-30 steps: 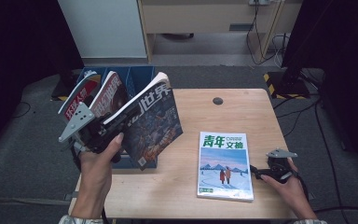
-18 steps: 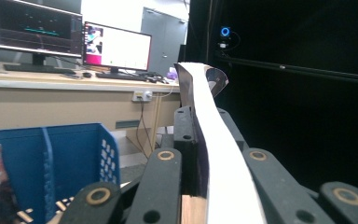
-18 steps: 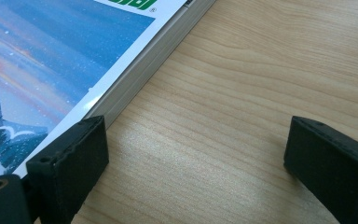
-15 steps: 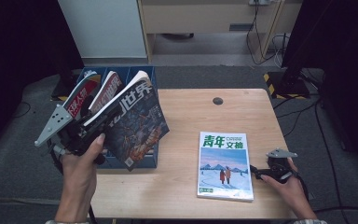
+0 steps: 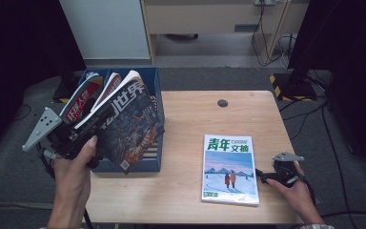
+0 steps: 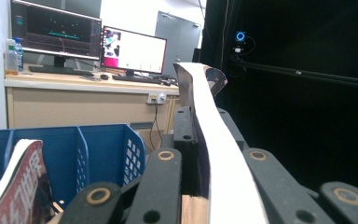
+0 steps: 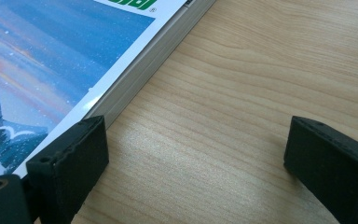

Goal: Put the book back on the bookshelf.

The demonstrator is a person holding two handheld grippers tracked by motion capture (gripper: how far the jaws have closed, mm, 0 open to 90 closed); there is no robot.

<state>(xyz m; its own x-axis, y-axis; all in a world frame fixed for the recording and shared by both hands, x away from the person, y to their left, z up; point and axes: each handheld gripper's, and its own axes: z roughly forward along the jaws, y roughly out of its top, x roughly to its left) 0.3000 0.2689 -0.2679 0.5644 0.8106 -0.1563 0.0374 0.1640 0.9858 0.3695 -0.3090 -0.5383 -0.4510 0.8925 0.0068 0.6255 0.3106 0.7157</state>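
Observation:
My left gripper (image 5: 86,135) is shut on a dark-covered magazine (image 5: 131,121) and holds it tilted over the blue file box (image 5: 156,83) at the table's left edge. In the left gripper view the magazine's white page edge (image 6: 216,158) runs up between the jaws of that gripper (image 6: 204,122). A red magazine (image 5: 78,102) and another one (image 5: 110,86) stand in the box. A second magazine with a snowy blue cover (image 5: 229,169) lies flat on the table. My right gripper (image 5: 267,177) rests open at its right edge. Its left pad (image 7: 70,158) sits against the magazine's side (image 7: 135,70).
The wooden table (image 5: 195,114) has a small round hole (image 5: 222,102) near its far edge. A white cabinet (image 5: 105,28) stands behind the box. Cables and a black stand base (image 5: 295,86) lie on the floor at the right. Monitors (image 6: 56,32) sit on a far desk.
My left hand has carried the dark magazine to the left, from over the table to over the blue box. The right gripper has stayed put.

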